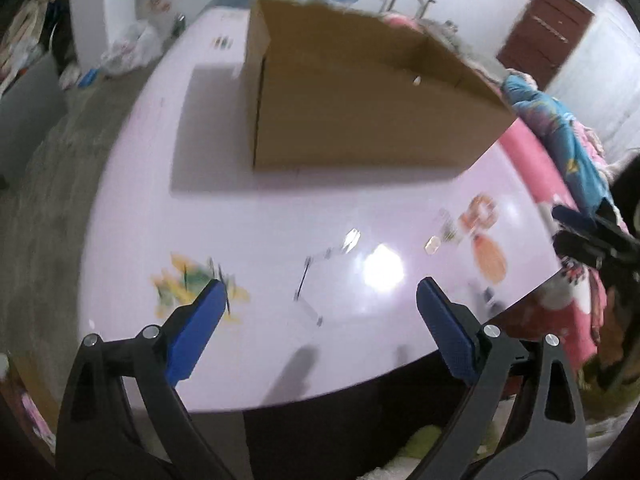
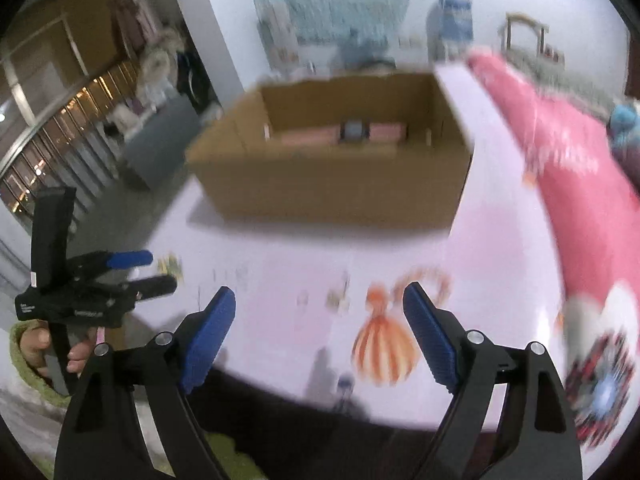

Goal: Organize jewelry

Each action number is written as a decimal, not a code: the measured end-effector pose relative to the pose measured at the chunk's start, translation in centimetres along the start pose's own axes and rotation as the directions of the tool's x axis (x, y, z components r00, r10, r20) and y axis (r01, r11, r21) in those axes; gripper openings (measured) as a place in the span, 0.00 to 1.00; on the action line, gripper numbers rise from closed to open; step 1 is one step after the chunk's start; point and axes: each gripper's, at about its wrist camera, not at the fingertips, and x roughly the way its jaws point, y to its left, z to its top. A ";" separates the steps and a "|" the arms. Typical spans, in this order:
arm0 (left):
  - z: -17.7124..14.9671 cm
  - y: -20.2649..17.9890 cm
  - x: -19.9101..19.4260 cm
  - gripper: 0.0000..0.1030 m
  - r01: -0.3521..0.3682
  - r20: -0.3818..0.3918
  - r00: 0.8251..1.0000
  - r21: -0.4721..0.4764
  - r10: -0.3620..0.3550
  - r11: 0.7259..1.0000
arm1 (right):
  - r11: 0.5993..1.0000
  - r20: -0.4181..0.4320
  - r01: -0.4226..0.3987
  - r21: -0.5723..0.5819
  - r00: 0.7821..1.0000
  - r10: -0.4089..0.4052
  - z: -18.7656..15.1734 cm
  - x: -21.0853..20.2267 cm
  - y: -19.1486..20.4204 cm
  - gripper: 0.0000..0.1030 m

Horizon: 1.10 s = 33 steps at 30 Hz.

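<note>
Grippers apart and empty over jewellery scattered on the pale lilac tabletop (image 1: 248, 216).

Left wrist view: left gripper (image 1: 320, 292) stands wide, nothing between its pads; blurred yellow-green ornament (image 1: 188, 280) lies beside the left pad, open brown cardboard box (image 1: 360, 120) beyond. Right wrist view: right gripper (image 2: 320, 300) likewise spread, unladen; orange striped tassel ornament (image 2: 382, 344) lies between its fingers on the table. Judged light, soft, easily snagged; take it at the narrow neck above the tassel.
</note>
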 end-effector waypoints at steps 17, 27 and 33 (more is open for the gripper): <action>-2.5 -0.9 3.6 0.92 -0.242 0.028 0.970 0.088 0.240 0.966 | 0.975 -0.155 0.211 0.073 0.968 -0.198 -4.7 5.8 -1.7 0.82; -2.6 -1.3 3.6 0.93 -0.246 0.018 0.969 0.085 0.245 0.966 | 0.970 -0.152 0.241 0.024 0.960 -0.235 -5.0 6.4 -0.7 0.89; -2.5 -1.3 3.8 0.93 -0.249 0.009 0.968 0.079 0.249 0.965 | 0.975 -0.149 0.212 0.062 0.968 -0.201 -5.0 6.1 -0.9 0.91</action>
